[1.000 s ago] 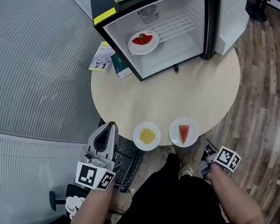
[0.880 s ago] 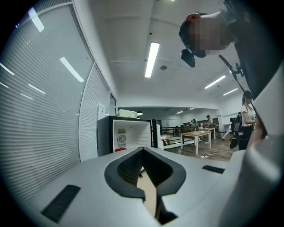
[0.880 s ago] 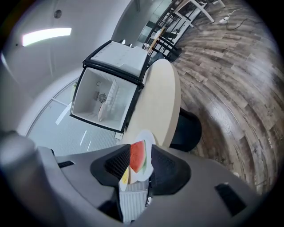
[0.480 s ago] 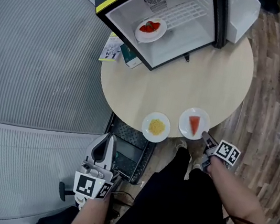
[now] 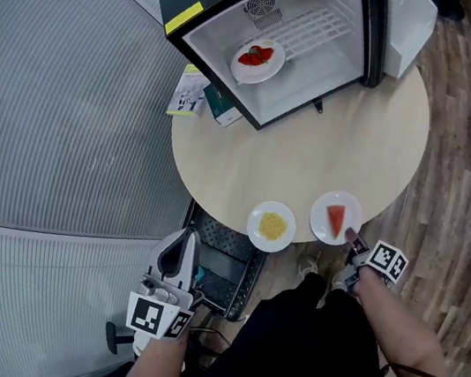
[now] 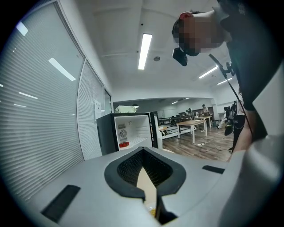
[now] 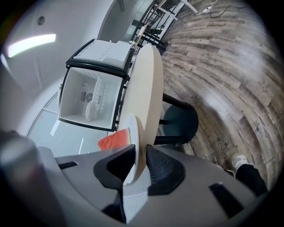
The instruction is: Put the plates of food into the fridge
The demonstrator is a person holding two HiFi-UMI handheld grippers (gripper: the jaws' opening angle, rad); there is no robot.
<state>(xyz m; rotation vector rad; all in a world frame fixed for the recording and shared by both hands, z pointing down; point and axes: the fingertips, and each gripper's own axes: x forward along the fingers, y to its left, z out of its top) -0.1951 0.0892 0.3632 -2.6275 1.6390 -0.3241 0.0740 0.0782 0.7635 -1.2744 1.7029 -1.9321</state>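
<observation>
The left claw (image 5: 181,246) hangs with its jaws together and empty, off the tabletop (image 5: 294,157). The right claw (image 5: 354,241) has dropped to the near edge. Its jaws have just been closing and now pinch the rim of the watermelon plate (image 5: 323,223), so lifting looks next. Beyond, the yellow-food plate (image 5: 256,230) waits. The open fridge (image 5: 331,47) already holds a strawberry plate (image 5: 272,66).

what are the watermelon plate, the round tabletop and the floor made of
The plate is plain white and smooth with a thin rim: ceramic or melamine, and the look does not settle which. The tabletop is pale beige, matte and even, with no grain showing: probably laminate over board. The floor shows grey-brown planks with grain and seams: wood or wood-look vinyl.
</observation>
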